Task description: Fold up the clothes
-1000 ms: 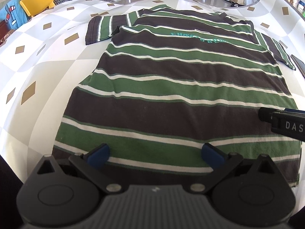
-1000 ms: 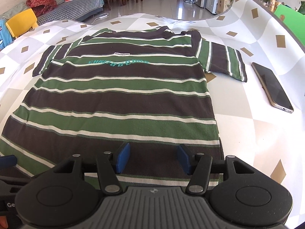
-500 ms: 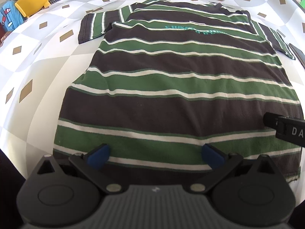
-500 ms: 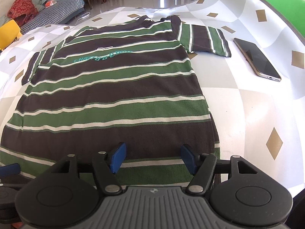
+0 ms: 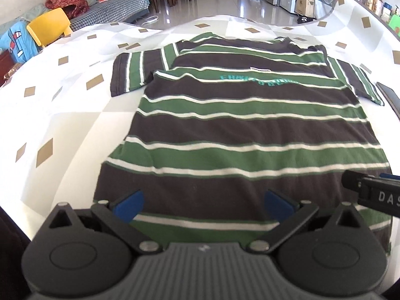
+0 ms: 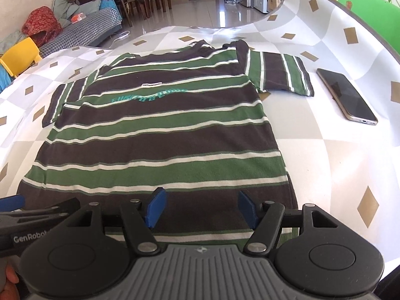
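Note:
A T-shirt (image 5: 250, 135) in green, dark brown and white stripes lies flat, front up, on the white tablecloth (image 5: 62, 115), collar at the far end. My left gripper (image 5: 203, 203) hovers open over the shirt's near left part, its blue pads (image 5: 128, 203) wide apart with nothing between them. My right gripper (image 6: 201, 207) is open over the near right part of the T-shirt (image 6: 162, 135), close to the hem, and grips nothing. Each gripper shows at the edge of the other's view.
A phone (image 6: 347, 97) lies face up on the cloth to the right of the right sleeve. The tablecloth (image 6: 325, 165) carries tan diamonds. Beyond the table's far edge stand a yellow chair (image 5: 48, 26), a sofa and a tiled floor.
The left wrist view has lifted and tipped up, so more of the room shows beyond the table. The right gripper's pads stand a little wider apart. The shirt lies as before.

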A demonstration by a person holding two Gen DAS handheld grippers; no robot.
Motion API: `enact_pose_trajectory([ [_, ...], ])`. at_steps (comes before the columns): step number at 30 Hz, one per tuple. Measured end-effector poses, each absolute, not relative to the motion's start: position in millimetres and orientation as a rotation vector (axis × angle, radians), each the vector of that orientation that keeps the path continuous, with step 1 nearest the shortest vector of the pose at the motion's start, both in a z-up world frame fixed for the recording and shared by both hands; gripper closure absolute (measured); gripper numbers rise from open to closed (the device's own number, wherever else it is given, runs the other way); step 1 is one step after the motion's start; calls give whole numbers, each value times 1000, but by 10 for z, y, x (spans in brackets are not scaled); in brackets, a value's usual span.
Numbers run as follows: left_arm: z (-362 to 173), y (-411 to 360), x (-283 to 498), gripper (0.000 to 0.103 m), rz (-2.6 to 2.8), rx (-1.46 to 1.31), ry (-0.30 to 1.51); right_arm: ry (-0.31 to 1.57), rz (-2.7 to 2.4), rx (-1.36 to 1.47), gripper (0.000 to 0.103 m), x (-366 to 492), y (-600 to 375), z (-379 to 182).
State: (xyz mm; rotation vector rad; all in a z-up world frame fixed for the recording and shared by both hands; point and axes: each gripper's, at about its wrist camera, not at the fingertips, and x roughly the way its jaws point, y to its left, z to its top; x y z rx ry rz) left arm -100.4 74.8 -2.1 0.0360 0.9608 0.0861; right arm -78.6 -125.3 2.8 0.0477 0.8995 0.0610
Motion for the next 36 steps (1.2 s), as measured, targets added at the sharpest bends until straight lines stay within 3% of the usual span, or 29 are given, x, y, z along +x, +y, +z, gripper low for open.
enact_pose_trajectory([
  [16, -199, 1219, -948, 0, 237, -115, 1004, 924, -103, 19, 40, -661, -1421, -94],
  [36, -111, 1060, -847, 0, 188, -83, 999, 879, -2, 62, 41, -636, -1312, 83],
])
